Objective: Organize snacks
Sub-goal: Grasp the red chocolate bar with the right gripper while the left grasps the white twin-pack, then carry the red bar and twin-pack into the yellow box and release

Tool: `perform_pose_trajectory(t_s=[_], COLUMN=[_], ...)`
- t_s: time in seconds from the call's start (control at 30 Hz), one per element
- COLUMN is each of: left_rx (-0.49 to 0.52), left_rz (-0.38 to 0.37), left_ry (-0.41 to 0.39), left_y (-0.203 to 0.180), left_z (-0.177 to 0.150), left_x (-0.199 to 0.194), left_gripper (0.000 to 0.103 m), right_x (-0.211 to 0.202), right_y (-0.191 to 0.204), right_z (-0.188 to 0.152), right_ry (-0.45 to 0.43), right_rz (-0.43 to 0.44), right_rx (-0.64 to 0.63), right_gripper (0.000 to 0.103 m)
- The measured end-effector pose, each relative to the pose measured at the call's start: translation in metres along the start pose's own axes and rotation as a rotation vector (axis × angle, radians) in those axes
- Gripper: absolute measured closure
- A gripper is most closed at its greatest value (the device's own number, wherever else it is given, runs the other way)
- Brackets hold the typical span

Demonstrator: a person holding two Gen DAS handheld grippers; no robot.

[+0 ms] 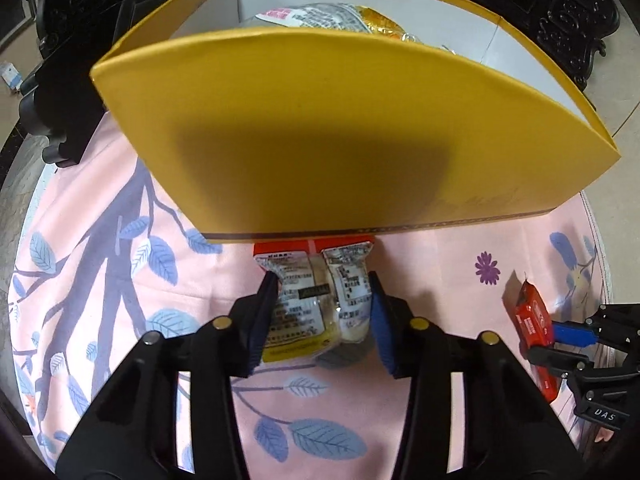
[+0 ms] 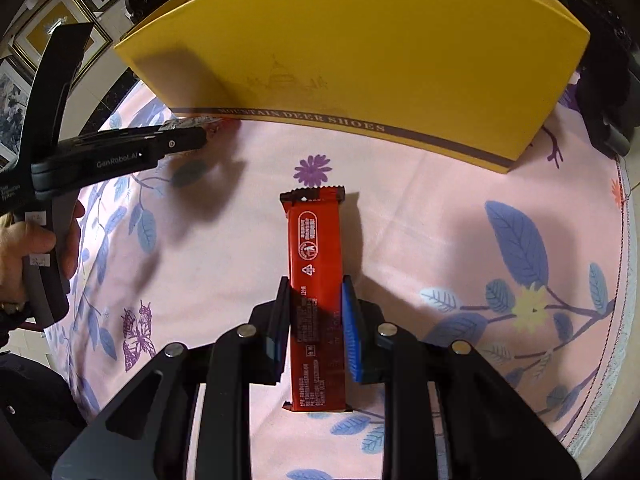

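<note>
My left gripper (image 1: 322, 280) is shut on a clear snack packet with a red top and printed label (image 1: 316, 300), held just in front of the yellow box (image 1: 340, 136). Inside the box lie other packets (image 1: 320, 18). My right gripper (image 2: 314, 284) is shut on a long red snack bar (image 2: 316, 280) that lies lengthwise on the pink cloth; the bar also shows at the right edge of the left wrist view (image 1: 532, 320). The left gripper appears at the left in the right wrist view (image 2: 192, 136), its packet near the box's lower corner.
The pink floral tablecloth (image 2: 440, 220) covers a round table. The yellow box (image 2: 360, 52) stands at the far side. Dark carved furniture (image 1: 576, 12) stands behind the box. A black clamp-like object (image 1: 60, 120) sits at the table's left edge.
</note>
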State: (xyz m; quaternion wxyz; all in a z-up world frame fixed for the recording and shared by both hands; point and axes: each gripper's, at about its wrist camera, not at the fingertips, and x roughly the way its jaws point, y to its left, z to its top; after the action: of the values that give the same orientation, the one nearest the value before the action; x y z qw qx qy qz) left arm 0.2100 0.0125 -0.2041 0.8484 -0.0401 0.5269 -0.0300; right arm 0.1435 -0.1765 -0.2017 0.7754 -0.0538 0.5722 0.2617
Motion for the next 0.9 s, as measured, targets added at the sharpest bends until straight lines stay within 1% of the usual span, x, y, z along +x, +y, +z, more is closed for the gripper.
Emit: perform_pose_trajectory(t_s=[0.1,0.13,0.23,0.33,0.47,0.6,0.67,0.77,0.87,0.9], left_rx=[0.005,0.005,0.001,0.015,0.006,-0.022,-0.026,-0.032,-0.044,-0.051], left_rz=[-0.004,-0.005,-0.017,-0.030,-0.058,-0.084,-0.089,-0.088,-0.075,-0.069], left_ry=[-0.014,-0.017,-0.024,-0.032,-0.043,-0.059,-0.070,-0.094,-0.122,-0.130], left_y=[-0.001,0.000,-0.001,-0.003,-0.009,-0.008,-0.009,-0.013,-0.015,-0.015], left_z=[-0.006,-0.007,-0.008,-0.012,-0.018,-0.010,-0.011,-0.002,0.013,0.022], left_x=[-0.008,-0.010,-0.019,-0.033,-0.055,-0.078,-0.087,-0.102,-0.117,-0.120], left_gripper=[0.061,0.061,0.061,0.061,0.061,0.061,0.061,0.061,0.061,0.061], right_x=[0.000,-0.006,-0.010,-0.016,-0.031,-0.055,-0.068,-0.084,-0.100,-0.105], right_y=[0.003,-0.003,-0.005,-0.002,0.004,0.011,0.016,0.023,0.022,0.019], right_z=[0.002,0.001,0.000,0.001,0.003,0.008,0.011,0.020,0.036,0.045], right_ry=[-0.012,-0.015,-0.027,-0.046,-0.083,-0.131,-0.160,-0.193,-0.227,-0.242], right_rz=[0.005,0.007,0.012,0.010,-0.008,-0.019,-0.024,-0.036,-0.045,-0.050], right_rx=[0.005,0.005,0.011,0.010,0.016,0.024,0.023,0.023,0.037,0.051], right_gripper=[0.078,0.078,0.078,0.078,0.078,0.078,0.078,0.078,0.078,0.078])
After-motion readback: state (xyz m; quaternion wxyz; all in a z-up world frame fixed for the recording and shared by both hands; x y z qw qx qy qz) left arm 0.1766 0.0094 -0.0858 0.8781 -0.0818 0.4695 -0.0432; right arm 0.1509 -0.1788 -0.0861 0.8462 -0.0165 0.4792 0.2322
